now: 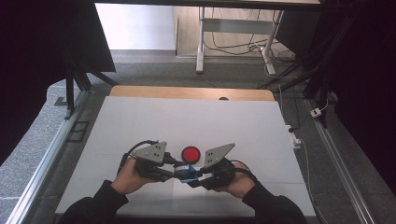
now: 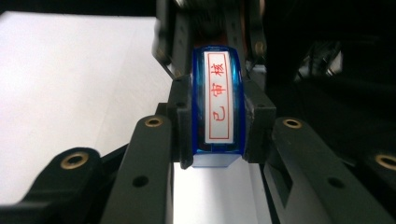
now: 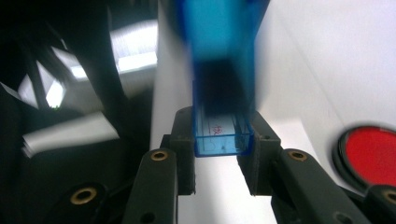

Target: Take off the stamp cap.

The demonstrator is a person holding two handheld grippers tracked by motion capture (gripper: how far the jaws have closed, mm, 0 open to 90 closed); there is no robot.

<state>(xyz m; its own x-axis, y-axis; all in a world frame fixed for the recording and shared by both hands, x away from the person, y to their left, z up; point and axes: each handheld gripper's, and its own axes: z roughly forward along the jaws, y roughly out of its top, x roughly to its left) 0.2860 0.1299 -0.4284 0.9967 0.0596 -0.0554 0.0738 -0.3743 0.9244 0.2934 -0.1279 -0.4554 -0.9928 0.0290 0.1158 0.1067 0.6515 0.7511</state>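
Stamp: a blue translucent stamp (image 2: 217,105) with a white label printed in red characters is held off the white table cover (image 1: 140,121), between the two grippers, near the person's edge of the table; in the high view it sits at (image 1: 187,171).
Ink pad: a round red pad in a dark case (image 1: 190,154) lies open on the cover just beyond the stamp; the right gripper view shows it low at the right edge (image 3: 371,156); stamp and pad are apart.
Left gripper: the left gripper (image 2: 217,135) is clenched on the stamp body, one black pad on each long side, label face towards its camera.
Right gripper: the right gripper (image 3: 223,140) is clamped on the clear blue end of the stamp, jaws nearly closed to the stamp's width; the rest of the stamp blurs away upward in its view.
Hands: the left hand (image 1: 130,176) and right hand (image 1: 236,179) point their grippers inward, tips meeting at the stamp.
Reason for hold (judgement): a grip at each end suggests that the clear cap is to be pulled from the body, or the stamp passed across; which one cannot be told.
Reason for pad position (judgement): open and close by, it seems ready for inking.
Risk (judgement): smooth plastic may slip if the pull is off-axis.
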